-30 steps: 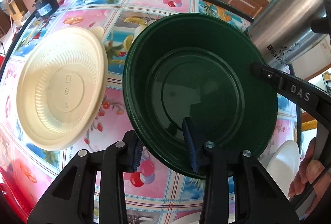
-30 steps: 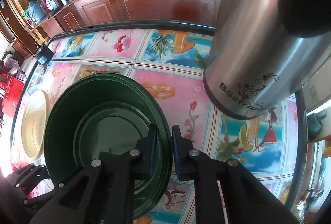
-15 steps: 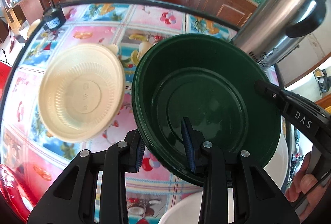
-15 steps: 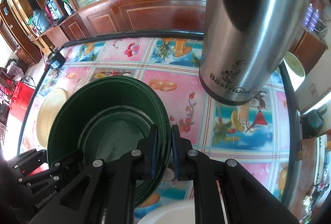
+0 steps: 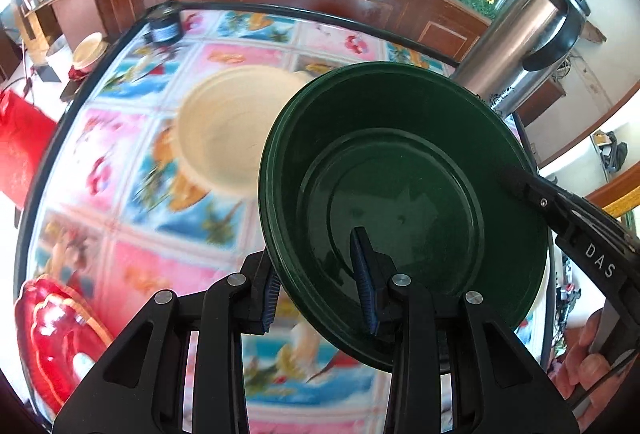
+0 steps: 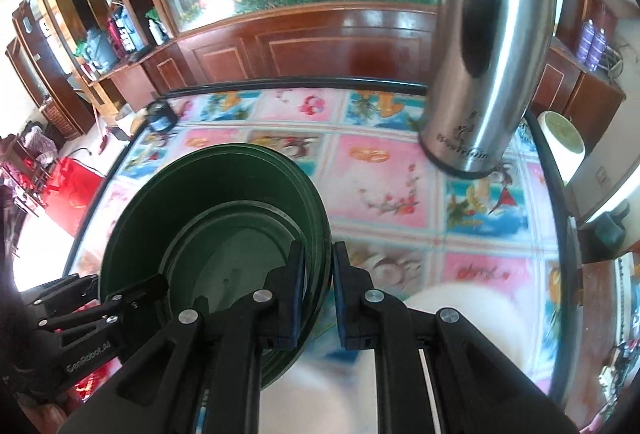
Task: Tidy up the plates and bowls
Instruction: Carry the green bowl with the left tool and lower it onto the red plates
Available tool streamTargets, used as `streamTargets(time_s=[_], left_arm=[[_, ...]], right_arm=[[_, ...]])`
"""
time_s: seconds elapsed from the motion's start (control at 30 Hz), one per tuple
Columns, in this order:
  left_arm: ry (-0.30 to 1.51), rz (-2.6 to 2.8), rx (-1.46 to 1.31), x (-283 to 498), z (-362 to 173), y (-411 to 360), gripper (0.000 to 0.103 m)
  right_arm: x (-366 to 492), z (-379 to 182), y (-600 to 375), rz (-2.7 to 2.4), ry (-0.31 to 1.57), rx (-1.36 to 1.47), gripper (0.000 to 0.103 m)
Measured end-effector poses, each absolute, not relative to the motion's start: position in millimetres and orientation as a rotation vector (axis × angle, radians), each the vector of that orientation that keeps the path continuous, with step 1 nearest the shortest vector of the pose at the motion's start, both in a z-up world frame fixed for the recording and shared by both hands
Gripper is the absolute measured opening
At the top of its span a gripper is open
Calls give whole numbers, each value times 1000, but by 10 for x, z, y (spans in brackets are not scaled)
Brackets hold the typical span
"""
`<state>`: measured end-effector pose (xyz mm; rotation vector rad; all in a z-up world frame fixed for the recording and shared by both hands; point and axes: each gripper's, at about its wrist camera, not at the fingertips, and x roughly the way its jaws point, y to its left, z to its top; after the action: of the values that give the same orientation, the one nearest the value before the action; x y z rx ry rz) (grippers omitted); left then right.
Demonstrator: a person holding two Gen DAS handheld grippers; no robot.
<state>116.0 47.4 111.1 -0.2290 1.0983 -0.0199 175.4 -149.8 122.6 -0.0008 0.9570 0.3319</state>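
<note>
A dark green bowl (image 5: 400,201), which looks like a nested stack with layered rims, hangs tilted above the table. My left gripper (image 5: 316,274) is shut on its near-left rim, one pad inside and one outside. My right gripper (image 6: 319,274) is shut on the opposite rim of the green bowl (image 6: 224,234). One right finger (image 5: 560,205) shows in the left wrist view, and the left fingers (image 6: 136,288) show in the right wrist view. A cream plate (image 5: 224,129) lies blurred on the table beyond the bowl. A white dish (image 6: 460,322) sits blurred below my right gripper.
A tall steel thermos (image 6: 488,53) stands at the table's far right. A red plate (image 5: 52,334) lies at the near left edge, and a small black jar (image 5: 164,27) stands at the far left corner. The round table (image 6: 380,169) has a fruit-patterned cloth and a wooden cabinet behind it.
Both grippers have risen and drawn back with the green bowl between them. The table looks farther off, the red plate and white dish have come into view, and the thermos has receded.
</note>
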Motion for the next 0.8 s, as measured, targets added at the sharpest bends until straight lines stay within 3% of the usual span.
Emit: streamTargets(time_s=[0.33,0.8], left_arm=[[1076,58,-248,329,1245,1326,32],[1121,189,-245,-541,1045,2335,32]], right_arm=[[944,1290,-785,386,925,8,13],[242,1057,304,532,966,-50,16]])
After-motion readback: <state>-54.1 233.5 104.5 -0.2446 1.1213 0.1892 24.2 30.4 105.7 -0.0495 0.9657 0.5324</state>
